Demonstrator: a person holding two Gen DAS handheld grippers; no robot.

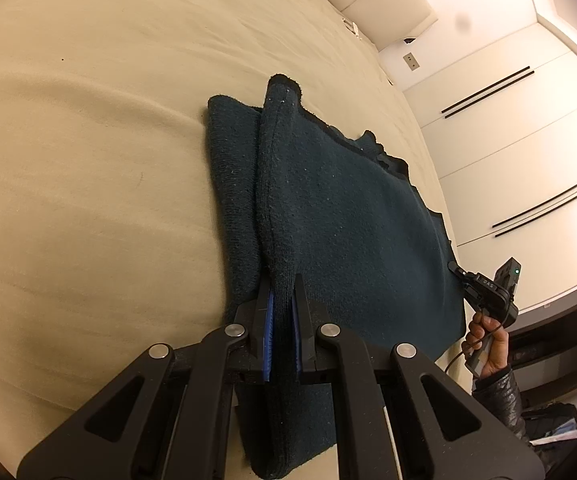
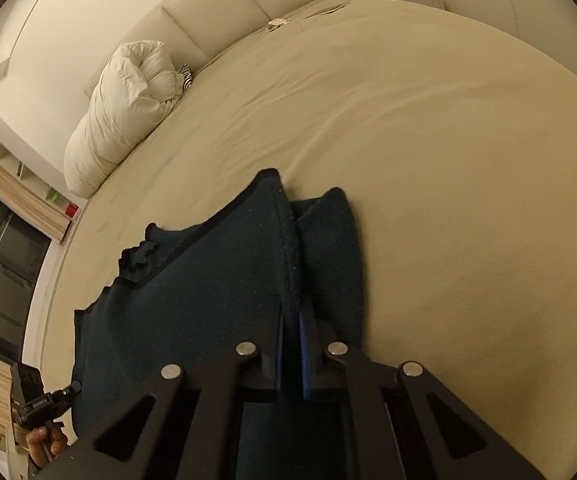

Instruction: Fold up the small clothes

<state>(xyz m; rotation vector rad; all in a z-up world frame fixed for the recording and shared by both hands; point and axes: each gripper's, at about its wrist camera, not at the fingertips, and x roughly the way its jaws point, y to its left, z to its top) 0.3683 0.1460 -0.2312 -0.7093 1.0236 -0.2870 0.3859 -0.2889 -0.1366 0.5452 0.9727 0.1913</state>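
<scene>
Dark teal knit garment (image 1: 340,216) lies on the beige bed sheet (image 1: 88,160), near the bed's side edge, w/ a raised ridge of fabric along each lifted edge. Its long axis runs away from both cameras, toward the headboard end in the right wrist view; the black-trimmed, ruffled edge (image 2: 144,256) points toward the bed's side edge.

Left claw (image 1: 282,300) – fingers pressed nearly together, pinching a fold of the garment between the blue pads (image 1: 269,320); the pinched ridge stands up off the sheet and runs straight ahead to a rounded corner (image 1: 284,84).

Right claw (image 2: 291,320) – same story: narrow gap, fabric ridge clamped between the pads, cloth draping down on both sides. In the left wrist view the right claw's tip (image 1: 458,272) touches the garment's far edge, w/ the person's right hand (image 1: 484,340) on its handle.

White bundled duvet (image 2: 124,108) sits at the headboard end, well apart from the garment.
</scene>
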